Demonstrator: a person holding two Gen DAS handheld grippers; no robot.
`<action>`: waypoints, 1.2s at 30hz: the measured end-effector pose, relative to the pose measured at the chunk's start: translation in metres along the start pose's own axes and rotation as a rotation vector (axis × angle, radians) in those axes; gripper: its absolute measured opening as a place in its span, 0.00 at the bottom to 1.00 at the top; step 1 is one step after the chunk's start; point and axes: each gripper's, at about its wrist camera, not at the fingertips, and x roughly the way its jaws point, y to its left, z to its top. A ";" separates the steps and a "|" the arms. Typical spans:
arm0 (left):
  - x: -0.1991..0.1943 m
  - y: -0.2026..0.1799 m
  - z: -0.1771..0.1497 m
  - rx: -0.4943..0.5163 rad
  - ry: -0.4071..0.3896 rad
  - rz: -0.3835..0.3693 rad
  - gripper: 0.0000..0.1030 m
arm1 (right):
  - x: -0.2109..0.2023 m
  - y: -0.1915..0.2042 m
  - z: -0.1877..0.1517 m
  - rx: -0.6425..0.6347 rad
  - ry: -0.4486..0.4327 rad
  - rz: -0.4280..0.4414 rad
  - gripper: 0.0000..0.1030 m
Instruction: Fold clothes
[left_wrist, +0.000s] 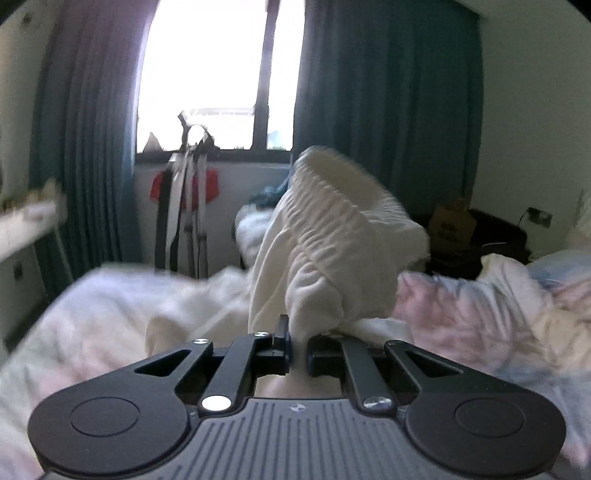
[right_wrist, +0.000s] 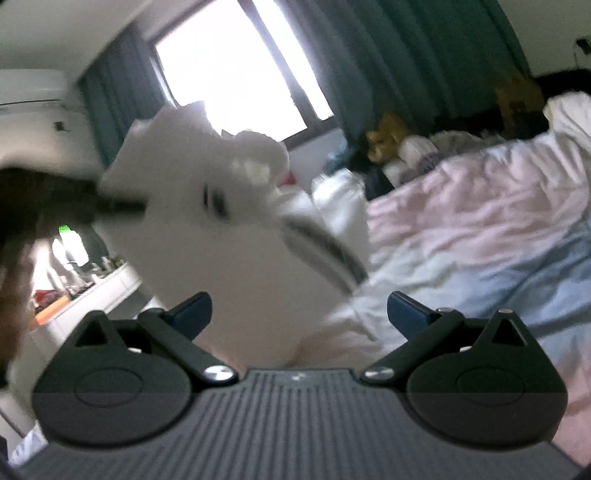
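My left gripper (left_wrist: 297, 347) was pinched tight on the white garment (left_wrist: 325, 236), bunched up in the air over the bed (left_wrist: 110, 310). Right gripper (right_wrist: 299, 314) hung spread wide, holding nothing. Looked like mid-lift to me; next I'd need the right to catch a free edge.

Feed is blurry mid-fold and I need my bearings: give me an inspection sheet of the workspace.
Surface: bed with rumpled pink-white bedding.
Job's things: white garment, elastic waistband up, lifted above the bed.
Clutter: more clothes piled at the far end of the bed.
Grippers: left gripper shut on the garment; right gripper open, empty, garment just ahead of it.
Cables: one plugged into the wall socket.
Surroundings: bright window, teal curtains, folded stand below the window, air conditioner.
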 end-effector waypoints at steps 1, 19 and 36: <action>-0.013 0.006 -0.015 -0.003 0.013 -0.003 0.08 | -0.005 0.003 0.001 -0.004 -0.010 0.007 1.00; -0.107 0.107 -0.125 -0.233 0.233 -0.061 0.36 | -0.018 0.067 -0.029 -0.130 0.154 0.051 1.00; -0.100 0.155 -0.087 -0.225 0.179 0.150 0.66 | -0.009 0.088 -0.032 -0.186 0.160 0.159 0.84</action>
